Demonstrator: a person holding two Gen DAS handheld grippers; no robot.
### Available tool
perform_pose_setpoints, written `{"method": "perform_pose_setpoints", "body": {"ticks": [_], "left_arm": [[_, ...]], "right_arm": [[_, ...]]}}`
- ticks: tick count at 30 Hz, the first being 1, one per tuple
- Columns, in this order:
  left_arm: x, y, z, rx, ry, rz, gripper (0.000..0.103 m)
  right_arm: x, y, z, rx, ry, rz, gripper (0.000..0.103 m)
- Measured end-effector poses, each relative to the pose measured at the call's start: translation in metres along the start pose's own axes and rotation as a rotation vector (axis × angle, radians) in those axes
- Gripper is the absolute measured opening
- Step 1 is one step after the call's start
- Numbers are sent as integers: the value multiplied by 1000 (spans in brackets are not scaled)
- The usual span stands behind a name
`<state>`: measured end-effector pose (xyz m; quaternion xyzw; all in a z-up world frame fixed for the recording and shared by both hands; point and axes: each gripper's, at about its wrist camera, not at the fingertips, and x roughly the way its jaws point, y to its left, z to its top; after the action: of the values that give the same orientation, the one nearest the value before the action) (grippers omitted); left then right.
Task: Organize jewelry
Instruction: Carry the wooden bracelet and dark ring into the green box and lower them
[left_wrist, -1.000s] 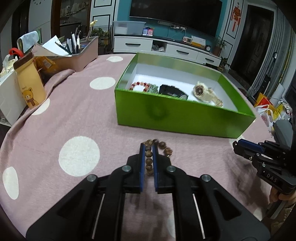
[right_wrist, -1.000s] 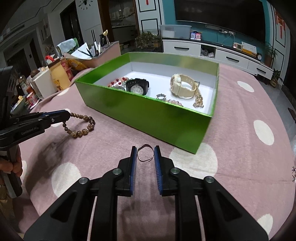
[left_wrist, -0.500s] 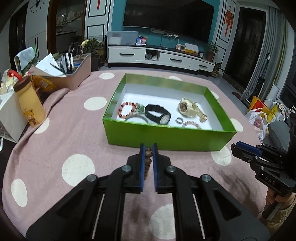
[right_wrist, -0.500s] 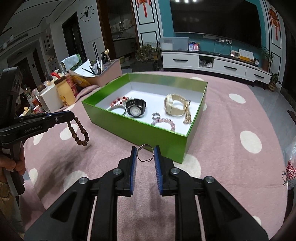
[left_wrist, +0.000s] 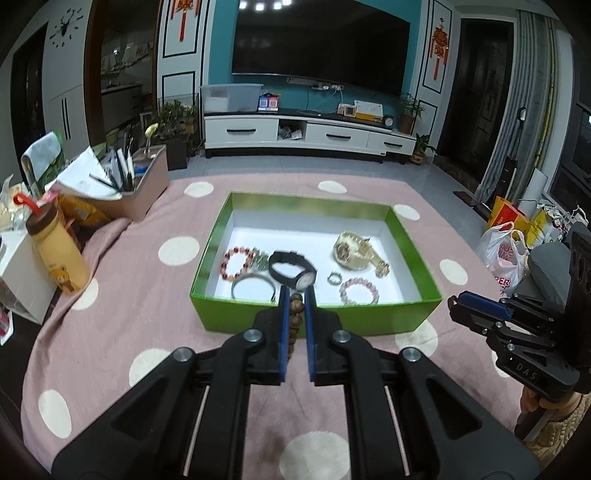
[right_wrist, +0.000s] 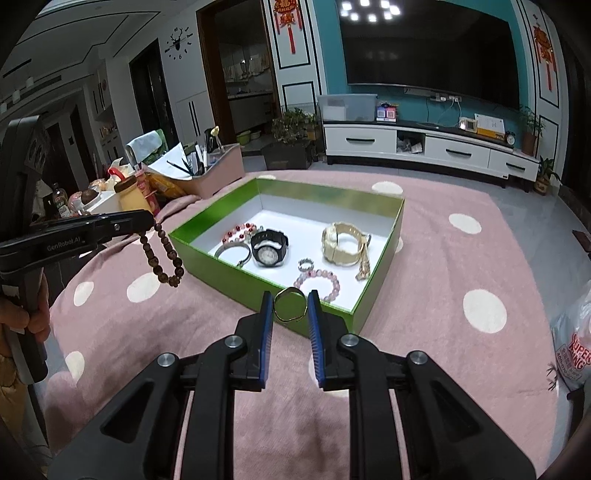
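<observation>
A green box (left_wrist: 317, 320) (right_wrist: 236, 275) with a white floor sits on the pink dotted tablecloth. It holds a red bead bracelet (left_wrist: 236, 263), a silver bangle (left_wrist: 253, 283), a black watch (right_wrist: 269, 248), a gold watch (right_wrist: 341, 243), a small ring (right_wrist: 306, 264) and a pink bead bracelet (right_wrist: 318, 282). My left gripper (left_wrist: 294, 300) is shut on a brown wooden bead bracelet (right_wrist: 162, 254), which hangs from it above the cloth, left of the box. My right gripper (right_wrist: 290, 304) is shut on a thin gold ring (right_wrist: 290, 305), raised in front of the box's near wall.
A yellow bear bottle (left_wrist: 59, 251), a white box (left_wrist: 18, 277) and a pink organiser with pens (left_wrist: 136, 192) crowd the table's left side. Plastic bags (left_wrist: 506, 254) lie on the floor at the right. A hand (right_wrist: 22, 317) grips the left tool's handle.
Both grippers have risen from the cloth. The wooden bead bracelet came off the table and now dangles from the left gripper. The gold ring rose with the right gripper.
</observation>
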<state>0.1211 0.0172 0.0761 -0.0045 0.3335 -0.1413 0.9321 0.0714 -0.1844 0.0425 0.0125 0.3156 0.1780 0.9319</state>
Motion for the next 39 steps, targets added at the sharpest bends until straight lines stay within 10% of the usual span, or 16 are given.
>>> {"method": "perform_pose_setpoints", "body": {"ticks": [39], "left_arm": [[121, 2, 99, -43, 88, 9, 7]], "right_arm": [[80, -27, 94, 15, 41, -17, 18]]}}
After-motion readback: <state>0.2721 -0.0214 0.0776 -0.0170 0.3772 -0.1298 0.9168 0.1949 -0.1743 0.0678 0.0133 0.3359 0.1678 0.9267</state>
